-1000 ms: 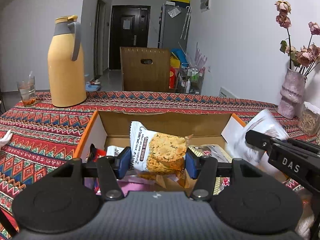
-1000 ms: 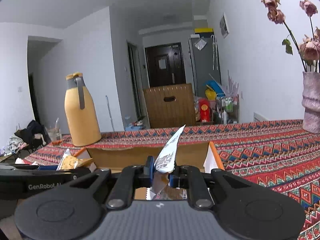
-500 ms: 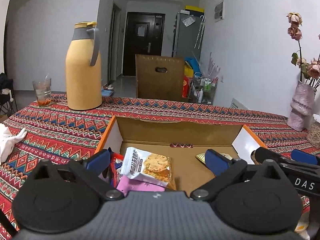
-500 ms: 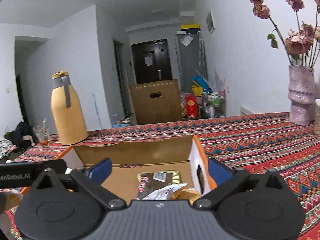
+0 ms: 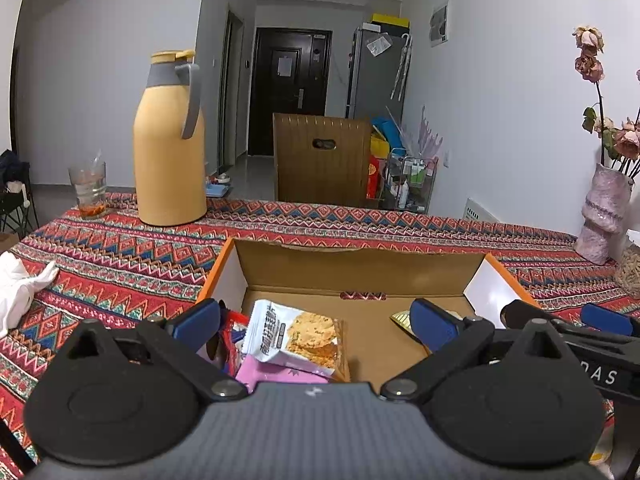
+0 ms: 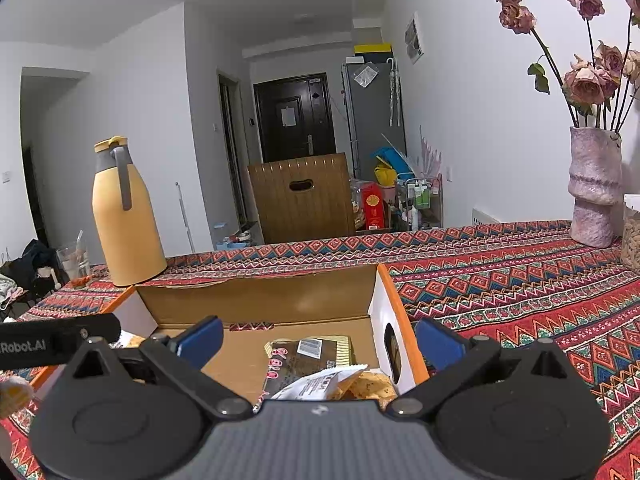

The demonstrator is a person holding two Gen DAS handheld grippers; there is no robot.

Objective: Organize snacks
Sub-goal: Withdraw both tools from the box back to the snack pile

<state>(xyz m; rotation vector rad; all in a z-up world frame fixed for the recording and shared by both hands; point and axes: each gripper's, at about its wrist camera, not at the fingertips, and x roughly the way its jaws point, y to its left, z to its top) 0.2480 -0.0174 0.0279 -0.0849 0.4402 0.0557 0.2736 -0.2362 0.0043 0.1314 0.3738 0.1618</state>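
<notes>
Left wrist view: white cookie packet point(image 5: 294, 336) lies flat in the box point(image 5: 360, 270) between the wide-open left gripper point(image 5: 316, 320), no longer pinched; right gripper point(image 6: 318, 340) has also released its packet.

Your two wrist cameras look slightly downward over the table point(image 5: 120, 256), close above the open cardboard box point(image 5: 360, 264); both share the box, yellow jug point(image 6: 124, 216) and far door point(image 6: 294, 120).

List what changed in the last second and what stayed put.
Both tongs let go. The left tongs opened off the cookie packet, which now lies in the box. The right tongs released their white packet, which now lies at the box's right end. The jug, glass and vase did not move.
</notes>
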